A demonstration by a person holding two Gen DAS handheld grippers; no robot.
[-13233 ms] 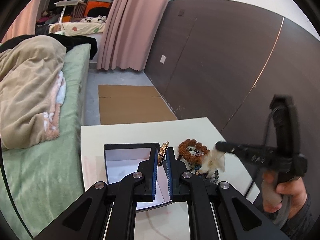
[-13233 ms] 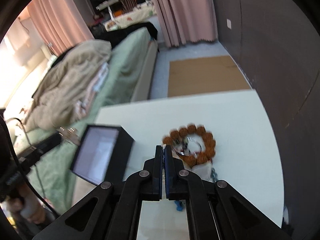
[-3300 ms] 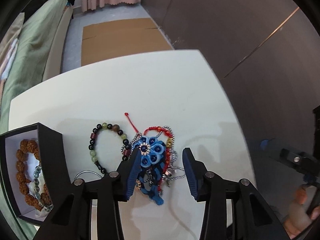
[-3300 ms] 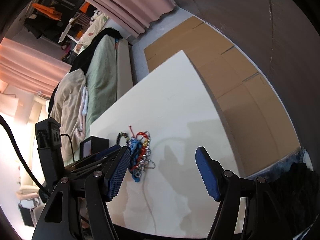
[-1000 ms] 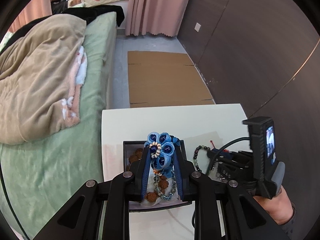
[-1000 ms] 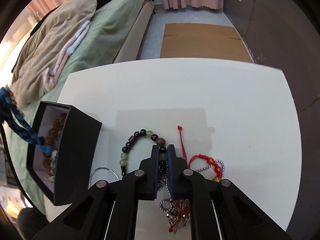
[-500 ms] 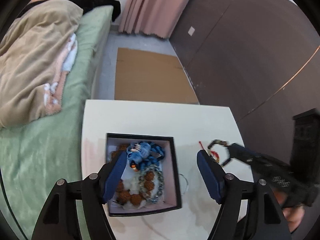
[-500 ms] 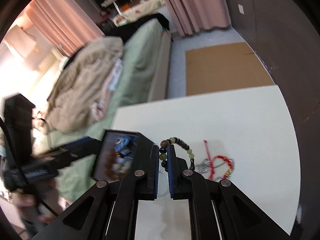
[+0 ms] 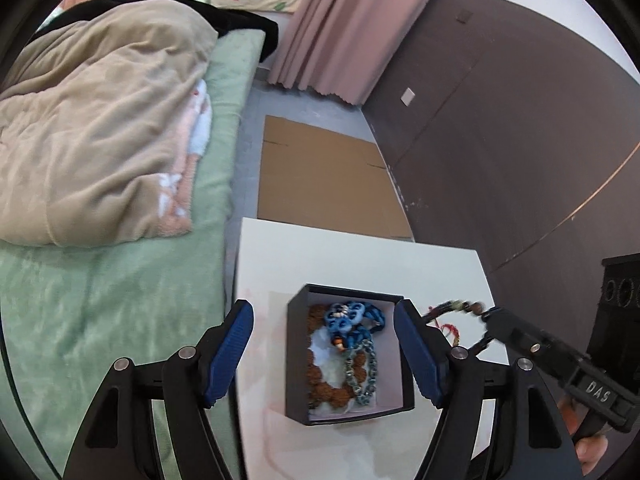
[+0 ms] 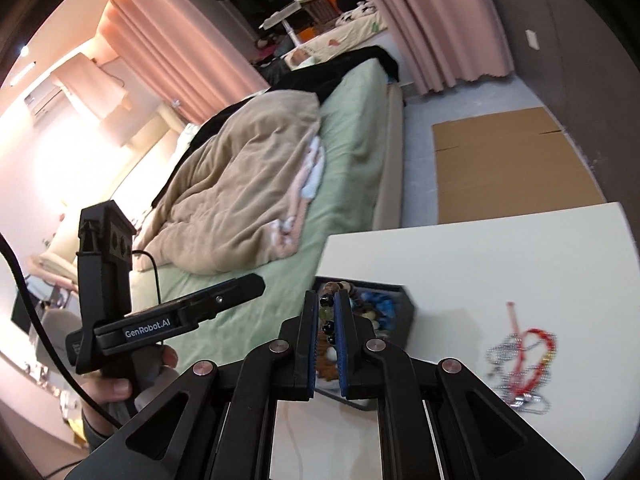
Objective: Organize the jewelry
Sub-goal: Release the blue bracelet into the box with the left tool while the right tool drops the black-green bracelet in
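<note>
A black box [image 9: 295,364] with a white lining stands on the white table [image 9: 360,256]. In it lie a blue flower piece [image 9: 347,319], a brown bead bracelet [image 9: 320,386] and a grey-green bead bracelet [image 9: 366,376]. My left gripper [image 9: 322,314] hangs open above the box, holding nothing. My right gripper [image 10: 329,320] is shut on a dark and green bead bracelet [image 10: 326,312], held in the air at the box's [image 10: 405,316] right edge. The left wrist view shows the same bracelet [image 9: 454,306] hanging from the right gripper's tip.
A tangle of red cord and silver chain [image 10: 524,364] lies on the table [image 10: 500,256] right of the box. A green bed with a beige blanket [image 9: 100,140] borders the table's left side. Flat cardboard [image 9: 324,184] lies on the floor beyond, beside a dark wall.
My left gripper let the blue flower piece go into the box, opened wide and pulled back. My right gripper lifted the dark bead bracelet off the table and carried it to the box.
</note>
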